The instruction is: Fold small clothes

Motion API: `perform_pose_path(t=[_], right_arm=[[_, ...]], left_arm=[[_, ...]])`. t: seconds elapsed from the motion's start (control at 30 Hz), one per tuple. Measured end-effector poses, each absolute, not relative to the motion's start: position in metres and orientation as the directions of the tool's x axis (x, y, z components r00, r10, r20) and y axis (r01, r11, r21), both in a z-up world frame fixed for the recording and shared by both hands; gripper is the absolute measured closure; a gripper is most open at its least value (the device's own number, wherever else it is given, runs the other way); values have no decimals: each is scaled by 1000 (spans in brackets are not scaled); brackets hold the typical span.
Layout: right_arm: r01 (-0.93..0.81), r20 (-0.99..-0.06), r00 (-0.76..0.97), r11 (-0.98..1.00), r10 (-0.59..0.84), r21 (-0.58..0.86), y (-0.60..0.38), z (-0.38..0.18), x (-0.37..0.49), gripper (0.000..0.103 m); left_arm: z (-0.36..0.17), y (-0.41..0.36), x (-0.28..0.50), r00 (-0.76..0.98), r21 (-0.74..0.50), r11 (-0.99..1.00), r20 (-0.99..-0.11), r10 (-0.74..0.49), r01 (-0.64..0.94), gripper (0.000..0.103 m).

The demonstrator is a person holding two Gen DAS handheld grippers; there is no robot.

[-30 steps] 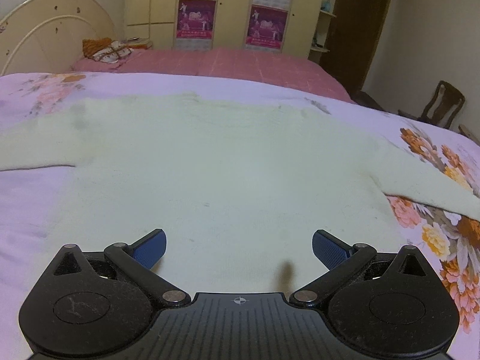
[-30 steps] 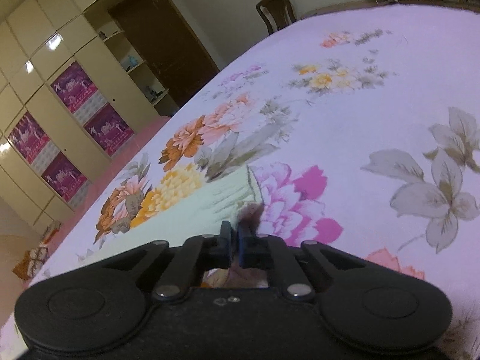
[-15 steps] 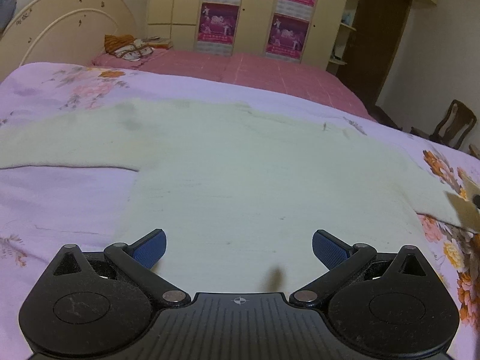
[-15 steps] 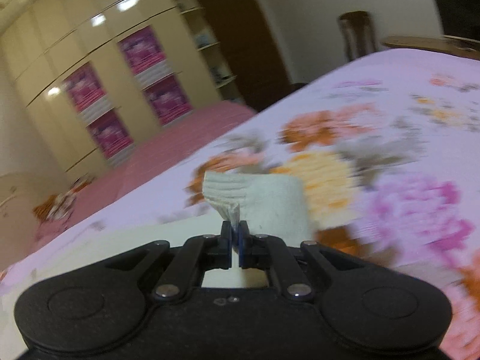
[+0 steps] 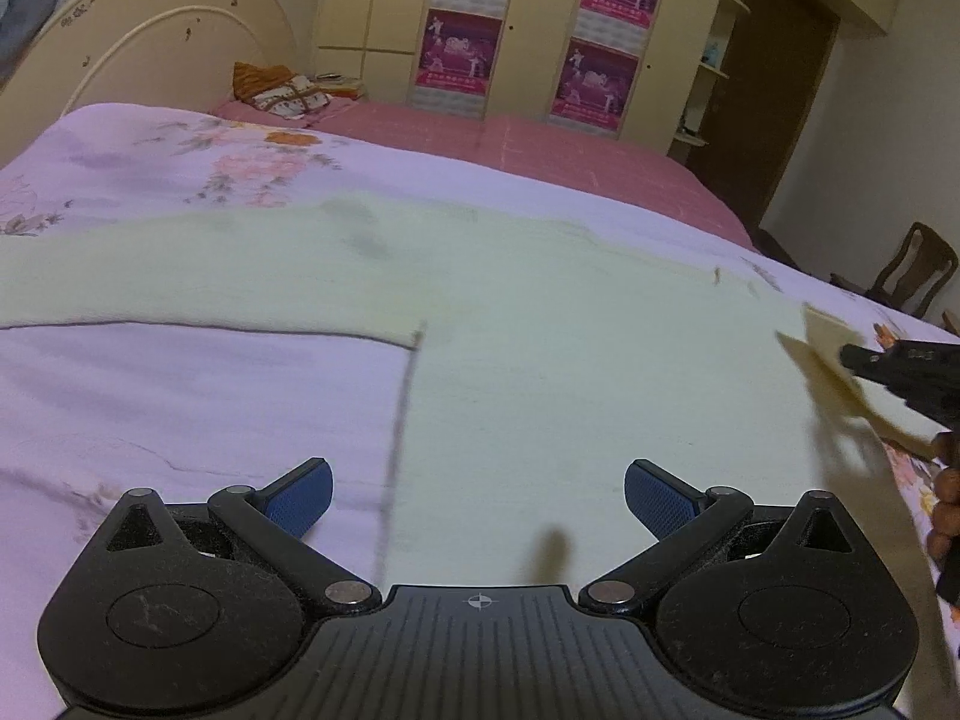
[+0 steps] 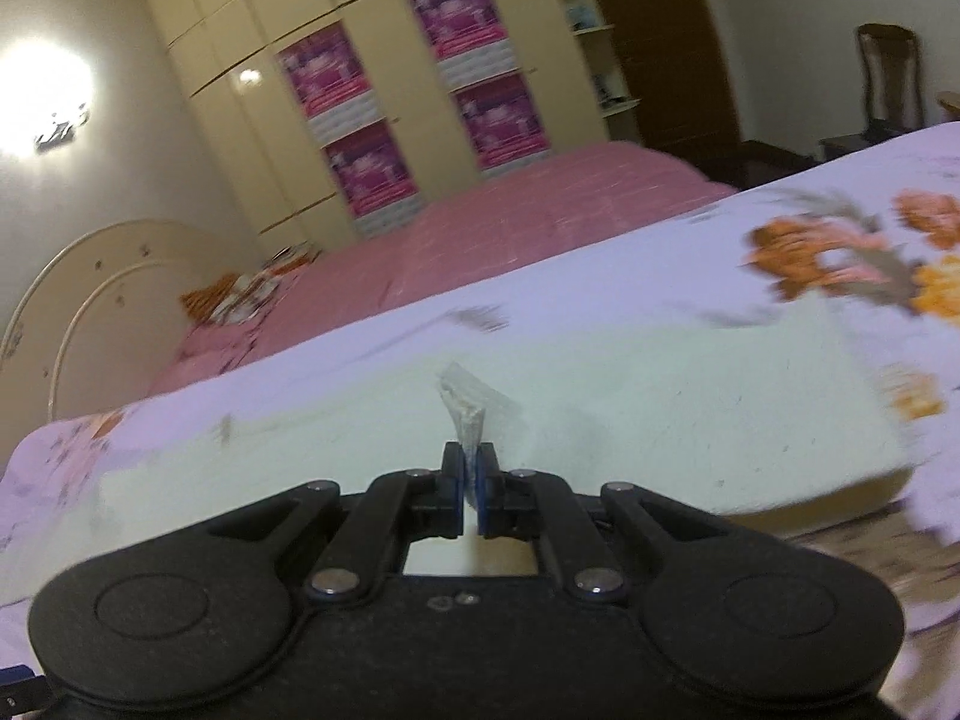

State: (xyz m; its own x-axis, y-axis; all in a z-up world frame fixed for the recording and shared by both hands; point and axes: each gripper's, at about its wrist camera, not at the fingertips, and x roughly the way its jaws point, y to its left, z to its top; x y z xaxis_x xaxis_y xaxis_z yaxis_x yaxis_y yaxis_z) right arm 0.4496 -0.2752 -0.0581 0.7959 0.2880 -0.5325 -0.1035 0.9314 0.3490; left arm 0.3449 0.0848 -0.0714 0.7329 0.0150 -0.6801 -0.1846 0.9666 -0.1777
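Sleeve cuff [image 6: 465, 420] between right hand-held gripper [image 6: 471, 483] pads

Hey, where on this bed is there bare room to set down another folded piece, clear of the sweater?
Bare floral sheet lies below the sweater's outstretched sleeve, left of its body. More free sheet runs behind the sleeve, toward the pink bedspread. The far side is crowded: the right gripper carries the other sleeve over the body there.

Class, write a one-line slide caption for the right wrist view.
Right gripper, jaws shut on the cream sweater's cuff, lifts the sleeve above the sweater's body on the floral bedspread.
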Motion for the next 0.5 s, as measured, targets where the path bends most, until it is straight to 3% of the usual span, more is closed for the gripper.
perform_pose_path(t=[0.5], right_arm=[[-227, -567, 732, 920, 378, 321, -172, -82, 450, 98]], left_arm=[[-76, 122, 377, 756, -266, 950, -652, -54, -161, 1]])
